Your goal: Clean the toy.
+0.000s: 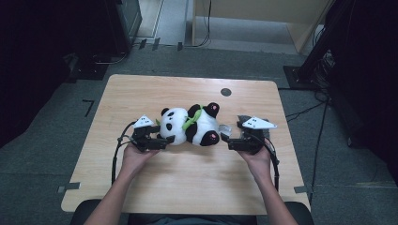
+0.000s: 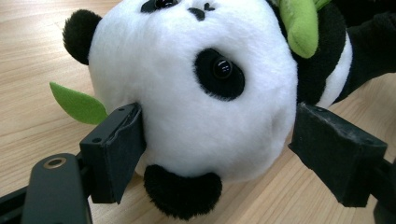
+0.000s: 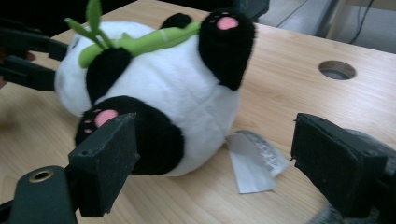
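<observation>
Black-and-white plush panda lying on wooden worktop; left gripper jaws straddle its head, right gripper jaws apart, empty.

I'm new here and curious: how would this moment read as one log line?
left gripper: jaws around panda plush head, grip unclear | right gripper: open, clear of plush | plush: lying on table

Black-and-white plush panda lies on its back mid-table, holding green bamboo.
</observation>
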`<state>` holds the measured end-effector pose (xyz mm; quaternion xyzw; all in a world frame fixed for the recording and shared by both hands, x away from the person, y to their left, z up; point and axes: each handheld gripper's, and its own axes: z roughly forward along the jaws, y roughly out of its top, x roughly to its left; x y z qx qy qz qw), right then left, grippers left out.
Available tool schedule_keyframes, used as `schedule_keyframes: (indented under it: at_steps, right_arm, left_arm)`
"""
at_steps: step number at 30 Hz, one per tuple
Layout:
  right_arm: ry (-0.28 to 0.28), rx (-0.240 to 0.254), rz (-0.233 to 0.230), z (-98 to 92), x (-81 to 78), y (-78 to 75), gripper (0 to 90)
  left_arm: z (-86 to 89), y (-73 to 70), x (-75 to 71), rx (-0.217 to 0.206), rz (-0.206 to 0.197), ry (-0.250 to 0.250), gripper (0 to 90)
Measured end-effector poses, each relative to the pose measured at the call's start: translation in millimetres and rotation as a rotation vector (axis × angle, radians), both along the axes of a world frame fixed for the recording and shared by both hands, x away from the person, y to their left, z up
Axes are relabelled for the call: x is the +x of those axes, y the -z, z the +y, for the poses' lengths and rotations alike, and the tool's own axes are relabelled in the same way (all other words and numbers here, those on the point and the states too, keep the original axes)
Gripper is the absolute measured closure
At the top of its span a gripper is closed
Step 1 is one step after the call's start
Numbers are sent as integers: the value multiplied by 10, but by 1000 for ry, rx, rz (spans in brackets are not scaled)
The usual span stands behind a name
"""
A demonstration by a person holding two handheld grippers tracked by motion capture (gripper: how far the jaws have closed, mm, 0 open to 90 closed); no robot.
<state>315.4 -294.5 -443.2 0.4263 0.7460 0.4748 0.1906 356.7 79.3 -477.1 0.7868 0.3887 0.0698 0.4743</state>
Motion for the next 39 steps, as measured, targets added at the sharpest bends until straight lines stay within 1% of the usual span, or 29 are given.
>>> schedule_keyframes:
  at_steps: [5,10,13,15,18,20,21,23,25,27,28,30,31,34,36,38,39]
  right_arm:
    - [-39,-4,-4,136,-21,7,147]
    - [-62,12,-13,191,-46,-13,149]
    - [-87,20,-26,233,-66,-27,149]
    - [-102,12,-32,281,-66,-18,148]
    - [-129,0,-16,353,-11,37,147]
    - [-137,-14,-9,400,40,76,139]
    - [-155,-14,-15,420,68,99,137]
    - [-186,-20,-14,471,135,143,131]
    - [-196,-49,-17,518,186,176,130]
    - [-200,-77,-31,554,230,218,129]
    - [-200,-80,-27,564,252,243,130]
    - [-204,-77,-1,583,304,300,131]
    - [-203,-88,-4,596,315,312,131]
    - [-192,-109,-21,629,355,299,134]
    - [-184,-119,-22,648,392,297,145]
    - [-176,-124,-29,655,418,302,179]
    - [-171,-130,-38,652,431,302,201]
  left_arm:
    - [-7,3,0,1,-3,-5,172]
    - [-7,5,8,-7,-3,-9,172]
    - [-9,7,12,-11,-2,-11,172]
    - [-12,9,14,-12,-2,-13,173]
    - [-16,11,18,-13,-4,-22,178]
    - [-8,12,25,-16,-6,-30,210]
    - [0,16,35,-24,-5,-34,220]
    - [4,22,44,-30,-5,-37,229]
    - [4,32,59,-40,-6,-40,229]
    - [-3,33,80,-33,-2,-36,228]
    - [-13,29,92,-27,-1,-32,225]
    - [-33,24,123,-18,-5,-30,213]
    - [-39,23,133,-18,-5,-32,205]
    - [-56,23,178,-26,0,-31,189]
    - [-55,21,209,-41,10,-34,189]
    - [-55,24,231,-39,11,-31,190]
    - [-56,25,244,-45,14,-31,191]
